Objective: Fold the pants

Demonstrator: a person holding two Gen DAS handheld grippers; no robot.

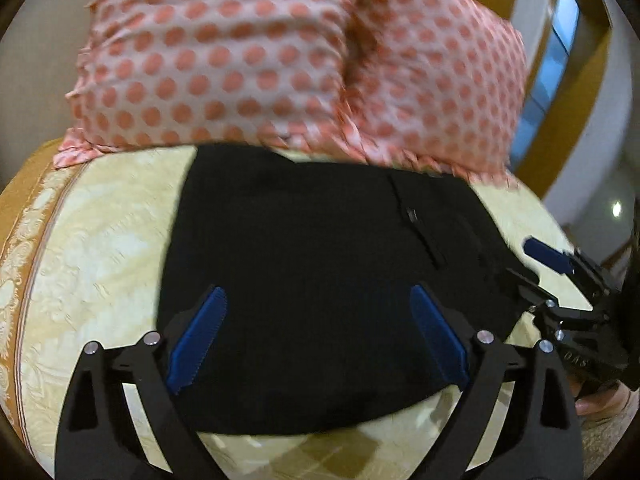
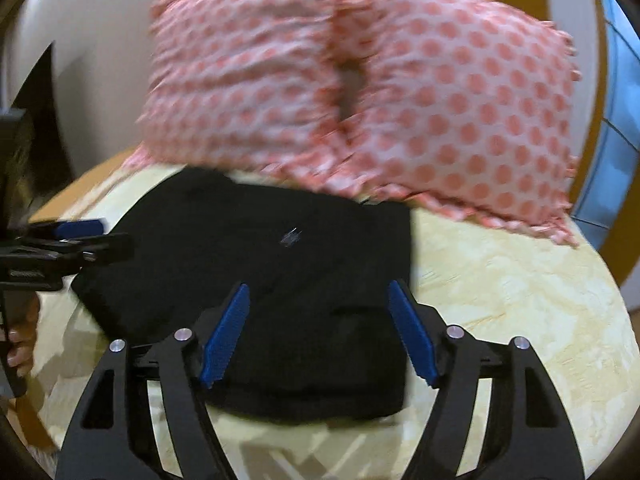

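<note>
The black pants (image 1: 320,280) lie folded into a compact rectangle on the cream patterned bedspread (image 1: 104,248); a button shows near the waistband. They also show in the right wrist view (image 2: 280,288). My left gripper (image 1: 316,312) is open and empty, hovering over the near edge of the pants. My right gripper (image 2: 318,320) is open and empty over the pants' near right part. The right gripper also shows at the right edge of the left wrist view (image 1: 532,264), and the left gripper at the left edge of the right wrist view (image 2: 92,236).
A pink polka-dot pillow (image 1: 288,52) lies just behind the pants, its lower edge touching their far side; it also shows in the right wrist view (image 2: 360,92). The bedspread (image 2: 500,280) extends to the right of the pants. A window (image 1: 556,80) is at the back right.
</note>
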